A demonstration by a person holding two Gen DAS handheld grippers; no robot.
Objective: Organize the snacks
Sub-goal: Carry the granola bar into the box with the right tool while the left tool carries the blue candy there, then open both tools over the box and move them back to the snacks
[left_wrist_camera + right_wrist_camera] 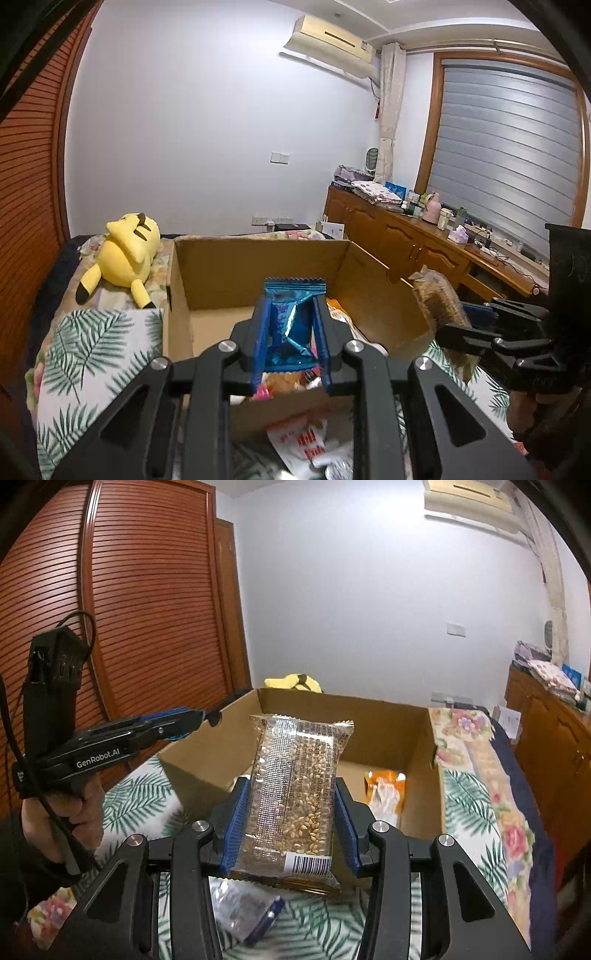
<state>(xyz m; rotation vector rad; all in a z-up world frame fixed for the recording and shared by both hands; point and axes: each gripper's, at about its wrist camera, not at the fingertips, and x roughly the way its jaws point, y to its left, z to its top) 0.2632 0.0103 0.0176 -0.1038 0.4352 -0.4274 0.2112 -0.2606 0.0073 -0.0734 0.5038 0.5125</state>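
Observation:
My left gripper (290,314) is shut on a blue foil snack packet (293,317) and holds it over the near edge of an open cardboard box (258,273). My right gripper (291,794) is shut on a clear packet of grain bar (295,786), held upright in front of the same box (369,720). An orange snack packet (384,790) lies on the box floor. The right gripper with its grain packet (439,306) shows at the right of the left wrist view. The left gripper (184,720) shows at the left of the right wrist view.
The box stands on a bed with a palm-leaf sheet (96,354). A yellow plush toy (125,254) lies behind the box at the left. Loose snack packets (306,439) lie near me, and a clear packet (247,912) lies below the right gripper. A wooden cabinet (406,236) runs along the right.

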